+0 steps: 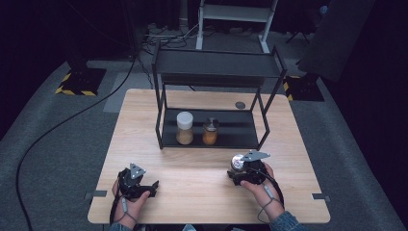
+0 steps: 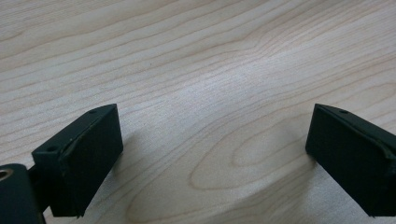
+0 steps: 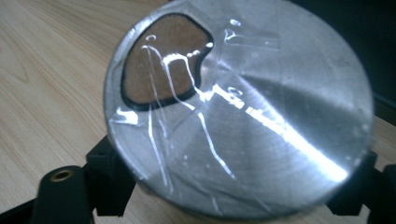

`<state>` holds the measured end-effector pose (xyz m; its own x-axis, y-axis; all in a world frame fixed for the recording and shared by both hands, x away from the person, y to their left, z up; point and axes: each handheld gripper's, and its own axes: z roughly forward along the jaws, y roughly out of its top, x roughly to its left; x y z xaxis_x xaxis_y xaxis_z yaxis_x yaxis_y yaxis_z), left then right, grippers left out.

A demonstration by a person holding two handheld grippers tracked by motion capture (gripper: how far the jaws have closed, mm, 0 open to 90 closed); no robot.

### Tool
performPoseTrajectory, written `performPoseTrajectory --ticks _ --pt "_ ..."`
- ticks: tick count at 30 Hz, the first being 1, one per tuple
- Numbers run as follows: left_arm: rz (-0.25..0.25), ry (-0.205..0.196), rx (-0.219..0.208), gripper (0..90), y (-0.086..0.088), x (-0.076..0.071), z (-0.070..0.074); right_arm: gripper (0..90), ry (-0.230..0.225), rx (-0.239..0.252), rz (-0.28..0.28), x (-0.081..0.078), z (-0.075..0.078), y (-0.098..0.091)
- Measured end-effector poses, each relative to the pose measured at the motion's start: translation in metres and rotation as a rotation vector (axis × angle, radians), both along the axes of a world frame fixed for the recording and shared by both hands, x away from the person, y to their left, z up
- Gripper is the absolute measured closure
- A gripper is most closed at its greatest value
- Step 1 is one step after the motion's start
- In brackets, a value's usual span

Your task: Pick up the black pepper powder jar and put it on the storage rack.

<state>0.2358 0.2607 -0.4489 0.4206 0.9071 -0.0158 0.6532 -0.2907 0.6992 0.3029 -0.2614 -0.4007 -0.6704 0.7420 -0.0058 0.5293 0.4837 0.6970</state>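
The jar [image 3: 238, 116] stands upright near the desk's [image 1: 192, 183] front edge, lid up. The right gripper's [image 1: 239, 169] fingers [image 3: 109, 179] flank it; I cannot tell whether they press. The left gripper's [image 1: 155, 185] fingers [image 2: 86, 158] are spread.

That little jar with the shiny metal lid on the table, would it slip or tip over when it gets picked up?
The metal-lidded jar looks rigid, so it likely won't flex. Its lid is smooth, glossy and covered in clear tape, so probably slippery there; the right gripper has its fingers at the sides below the lid instead. It stands upright on the table, so a sideways push might tip it.
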Motion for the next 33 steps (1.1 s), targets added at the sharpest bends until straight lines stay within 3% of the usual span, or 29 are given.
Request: performPoseTrajectory --ticks 4,15,33 --pt "-0.001 0.000 0.000 3.8 0.000 0.000 0.000 30.4 0.006 -0.003 0.011 0.003 0.001 0.001" --pt "0.000 0.000 0.000 3.8 0.000 0.000 0.000 31.0 0.012 -0.034 0.020 0.004 0.009 0.008" --pt "-0.001 0.000 0.001 3.8 0.000 0.000 0.000 31.0 -0.018 -0.033 0.011 0.009 0.057 0.002"
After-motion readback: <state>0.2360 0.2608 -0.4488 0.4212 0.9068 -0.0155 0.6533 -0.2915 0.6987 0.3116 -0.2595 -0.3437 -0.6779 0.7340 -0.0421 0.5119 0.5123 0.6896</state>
